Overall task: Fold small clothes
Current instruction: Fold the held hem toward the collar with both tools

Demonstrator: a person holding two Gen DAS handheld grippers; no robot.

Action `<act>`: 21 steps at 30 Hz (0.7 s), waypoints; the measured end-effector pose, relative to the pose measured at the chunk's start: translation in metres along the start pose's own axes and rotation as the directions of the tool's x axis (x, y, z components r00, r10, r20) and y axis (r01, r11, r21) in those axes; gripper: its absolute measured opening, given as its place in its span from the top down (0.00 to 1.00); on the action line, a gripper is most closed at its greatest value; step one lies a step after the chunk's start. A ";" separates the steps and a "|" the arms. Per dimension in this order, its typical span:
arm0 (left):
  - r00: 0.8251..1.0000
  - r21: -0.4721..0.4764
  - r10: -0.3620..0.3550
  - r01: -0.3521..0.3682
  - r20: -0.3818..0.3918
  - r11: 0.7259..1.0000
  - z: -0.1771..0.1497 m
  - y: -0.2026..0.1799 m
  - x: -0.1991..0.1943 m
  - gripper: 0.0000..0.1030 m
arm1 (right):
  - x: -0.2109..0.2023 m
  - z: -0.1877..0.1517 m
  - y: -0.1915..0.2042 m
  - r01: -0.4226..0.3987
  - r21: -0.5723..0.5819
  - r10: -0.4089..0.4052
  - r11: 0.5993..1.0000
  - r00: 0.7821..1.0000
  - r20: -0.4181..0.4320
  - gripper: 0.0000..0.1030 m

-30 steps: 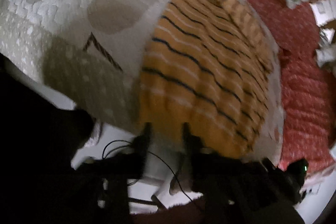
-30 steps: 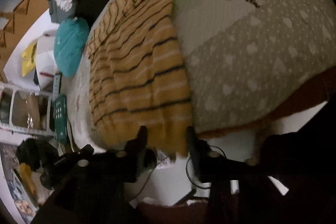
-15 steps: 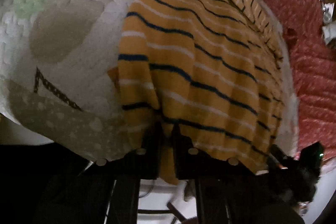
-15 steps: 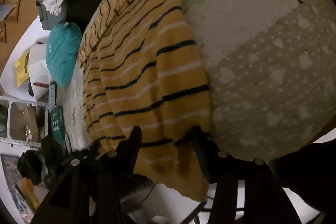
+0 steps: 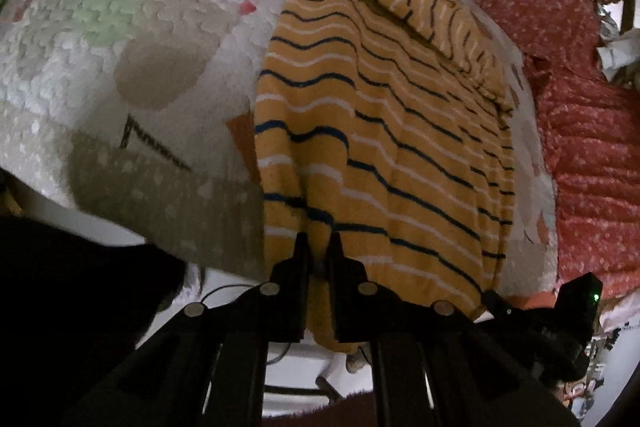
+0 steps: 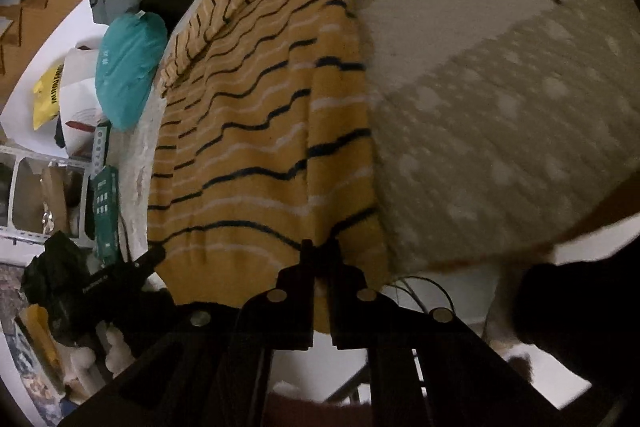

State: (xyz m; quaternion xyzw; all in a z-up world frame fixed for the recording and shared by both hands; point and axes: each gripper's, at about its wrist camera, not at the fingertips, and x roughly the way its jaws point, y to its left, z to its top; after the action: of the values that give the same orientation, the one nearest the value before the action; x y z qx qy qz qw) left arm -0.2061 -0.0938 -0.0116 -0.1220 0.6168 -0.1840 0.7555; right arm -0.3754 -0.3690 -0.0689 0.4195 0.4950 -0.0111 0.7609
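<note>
In the left wrist view, a mustard-yellow knitted sweater [image 5: 384,147] with dark blue and white stripes is seen spread lengthwise on a pale patchwork quilt [image 5: 132,39], its near hem reaching the quilt's near edge and a folded sleeve laid along its far right side. The left gripper [image 5: 318,247] is seen narrowed onto the near hem, a pinch of the knit being held between its jaws close to the sweater's left edge. A red patterned bedspread [image 5: 580,131] is visible to the right of the quilt. In the right wrist view, the same sweater [image 6: 260,131] is shown running from near to far on the quilt [image 6: 500,99], with grey dotted patches to its right. The right gripper [image 6: 320,251] is seen closed tight on the near hem, by the sweater's right edge. A teal bag [image 6: 128,67] is seen to the left, beyond the quilt.
</note>
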 end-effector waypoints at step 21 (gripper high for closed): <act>0.994 -0.022 -0.091 0.093 0.063 0.995 0.178 -0.060 0.008 0.92 | -0.013 0.186 0.080 -0.171 -0.008 0.170 0.985 0.972 0.162 0.95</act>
State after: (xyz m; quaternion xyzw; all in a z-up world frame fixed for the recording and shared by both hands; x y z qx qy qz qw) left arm -0.0383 -0.1592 0.0430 -0.1653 0.5890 -0.2071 0.7635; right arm -0.2088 -0.4433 0.0210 0.4606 0.3936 0.0188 0.7953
